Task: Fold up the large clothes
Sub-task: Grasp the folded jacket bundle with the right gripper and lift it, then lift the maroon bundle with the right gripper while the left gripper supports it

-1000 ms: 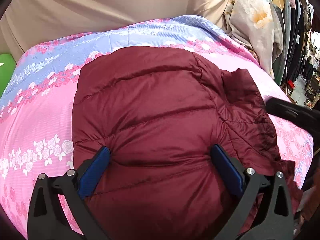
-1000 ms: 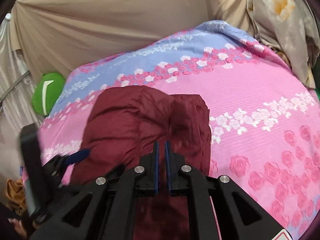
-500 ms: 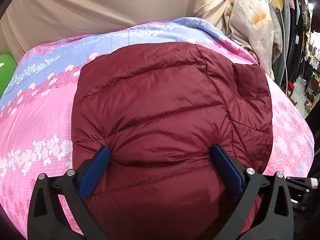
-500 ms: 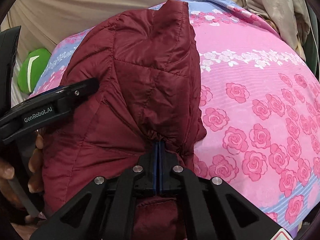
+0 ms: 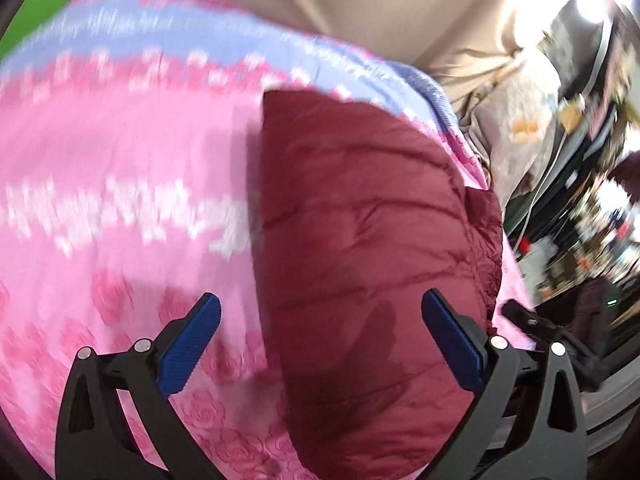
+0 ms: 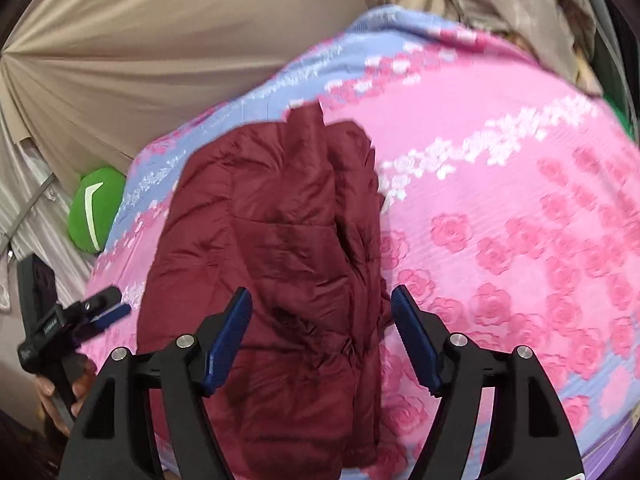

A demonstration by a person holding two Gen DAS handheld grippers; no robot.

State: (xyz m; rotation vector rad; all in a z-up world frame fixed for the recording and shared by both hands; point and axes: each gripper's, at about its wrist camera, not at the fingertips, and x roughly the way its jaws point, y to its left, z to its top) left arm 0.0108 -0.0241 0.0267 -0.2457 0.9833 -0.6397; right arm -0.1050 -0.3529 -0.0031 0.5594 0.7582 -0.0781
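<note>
Now folded jacket (image 6: 280,272) lies lengthwise, collar far; both tongs open, empty.

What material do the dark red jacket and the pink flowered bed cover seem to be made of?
Dark red jacket: probably thin nylon or polyester shell with padding; it has a slight sheen, stitched quilt lines and puffy panels. Pink flowered bed cover: likely woven cotton or a blend; matte, with fine ribs and a printed rose pattern.

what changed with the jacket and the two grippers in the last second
The right gripper, shut on a fold of the maroon jacket half a second ago, has just opened its jaws and let go. The left gripper swung aside, its left jaw now over the bedspread. Its jaws stayed open; the jacket stays folded.
</note>
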